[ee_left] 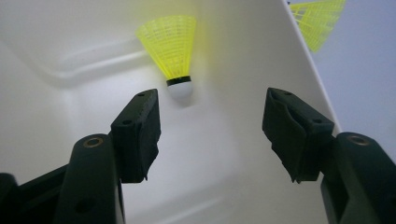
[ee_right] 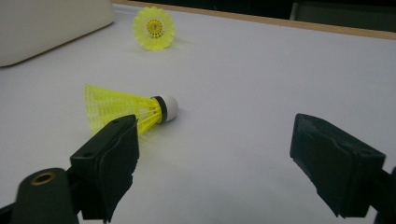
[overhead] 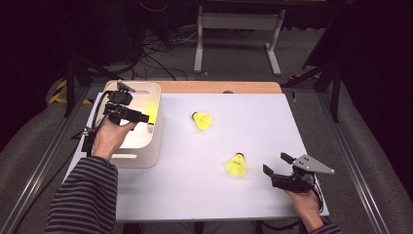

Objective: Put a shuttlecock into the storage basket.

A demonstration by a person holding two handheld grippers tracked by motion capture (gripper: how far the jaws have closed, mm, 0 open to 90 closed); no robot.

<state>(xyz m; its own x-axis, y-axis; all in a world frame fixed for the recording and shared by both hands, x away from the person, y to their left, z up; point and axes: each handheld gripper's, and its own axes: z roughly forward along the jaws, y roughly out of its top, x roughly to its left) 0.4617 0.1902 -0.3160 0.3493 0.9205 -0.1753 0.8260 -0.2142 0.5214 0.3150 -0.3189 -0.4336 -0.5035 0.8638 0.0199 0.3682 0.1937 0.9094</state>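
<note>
From the high view, the left hand-held gripper (overhead: 141, 118) hangs over the white bin (overhead: 155, 127) at the tabletop's (overhead: 253, 195) far left corner, jaws apart and empty. A yellow shuttlecock in the bin (overhead: 151, 122) shows partly at its right wall. The middle shuttlecock (overhead: 201, 120) lies toward the far edge; the near shuttlecock (overhead: 236, 165) lies nearer the right corner, just beside the open right hand-held gripper (overhead: 276, 164).

In the left gripper view, the jaws stand wide, nothing between them; the binned shuttlecock (ee_left: 173, 49) seems to lean against the bin's wall (ee_left: 252, 51), cork down.

In the right gripper view, the parted jaws are empty; the near shuttlecock (ee_right: 126, 109) lies on its side ahead.
</note>
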